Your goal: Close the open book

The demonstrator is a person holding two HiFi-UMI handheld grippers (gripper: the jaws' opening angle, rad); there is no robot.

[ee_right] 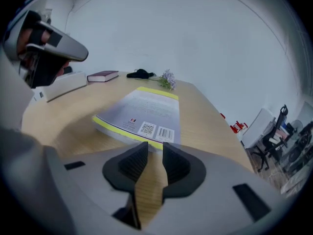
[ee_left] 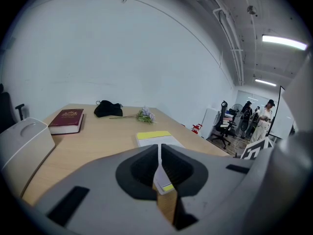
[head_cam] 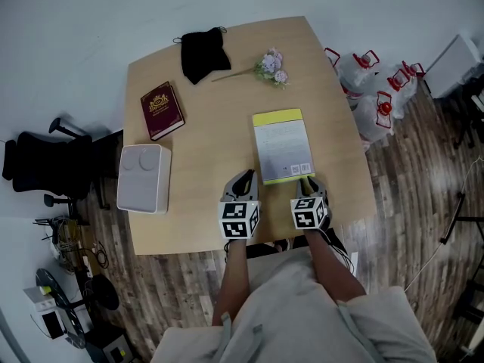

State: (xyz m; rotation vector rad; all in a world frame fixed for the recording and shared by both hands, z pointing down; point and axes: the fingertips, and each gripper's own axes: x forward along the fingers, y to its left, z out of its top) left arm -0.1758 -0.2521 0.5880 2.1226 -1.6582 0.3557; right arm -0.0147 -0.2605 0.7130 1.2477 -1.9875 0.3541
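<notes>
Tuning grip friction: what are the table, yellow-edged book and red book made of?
Table: pale wood or wood-look laminate, matte; faint grain shows.
Yellow-edged book: soft paper cover, smooth, perhaps lightly glossy; printed barcode, thin edge.
Red book: stiff hard cover, maybe leatherette, with gold stamping; can't tell for sure.

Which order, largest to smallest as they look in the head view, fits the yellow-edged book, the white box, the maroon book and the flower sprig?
1. Yellow-edged book and white box: too alike to rank.
2. Maroon book.
3. Flower sprig.
</notes>
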